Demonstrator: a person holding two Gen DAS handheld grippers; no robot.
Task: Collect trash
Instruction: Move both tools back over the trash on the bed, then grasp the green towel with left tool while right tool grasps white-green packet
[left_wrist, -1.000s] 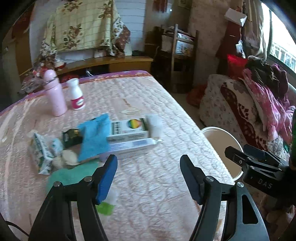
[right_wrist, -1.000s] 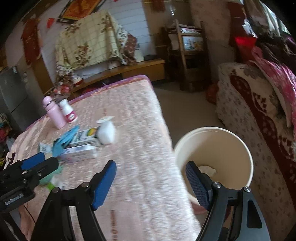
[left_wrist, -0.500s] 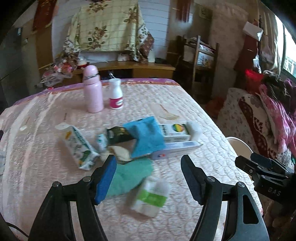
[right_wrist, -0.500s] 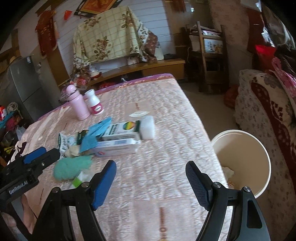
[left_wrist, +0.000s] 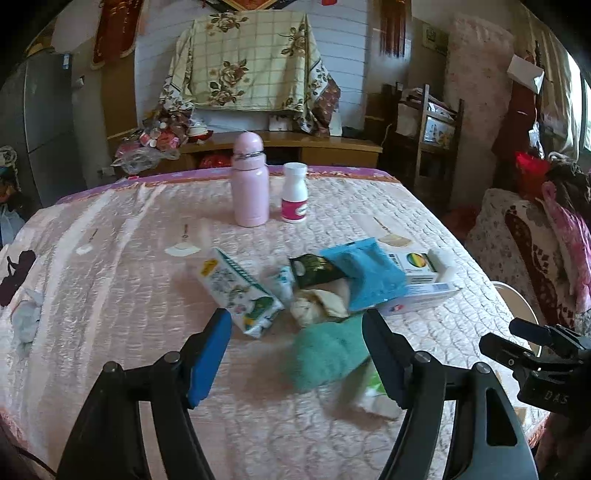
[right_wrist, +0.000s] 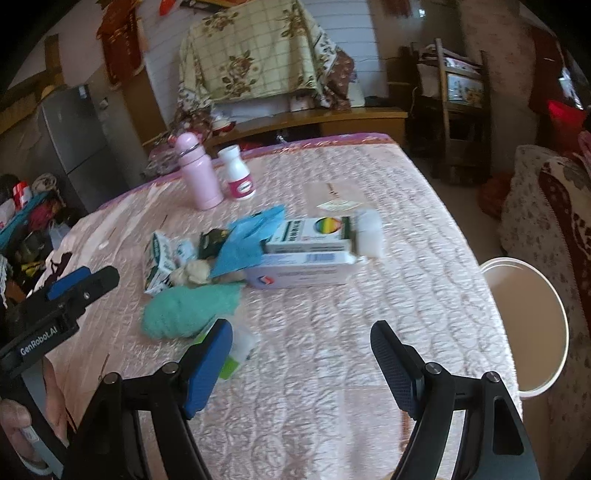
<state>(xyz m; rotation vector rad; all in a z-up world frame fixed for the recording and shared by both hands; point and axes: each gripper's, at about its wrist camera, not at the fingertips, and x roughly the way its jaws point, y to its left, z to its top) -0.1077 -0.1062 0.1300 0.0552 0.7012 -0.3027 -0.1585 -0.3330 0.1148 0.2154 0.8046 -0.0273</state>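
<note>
Your pile lay on a pale pink quilted tabletop (left_wrist: 110, 258) edged in purple. In it were a fuzzy mint-green cloth (right_wrist: 188, 312), a bright blue pouch (left_wrist: 369, 275), a white box with a rainbow circle (right_wrist: 314, 230) and a floral green-and-white carton (left_wrist: 240, 291). Behind the pile stood a pink bottle (left_wrist: 250, 184). Your tongs had blue pads (left_wrist: 208, 354).

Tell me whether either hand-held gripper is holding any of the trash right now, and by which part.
Nothing is held. The left hand-held gripper and the right hand-held gripper both stand open above the table, with nothing between their fingers.
</note>
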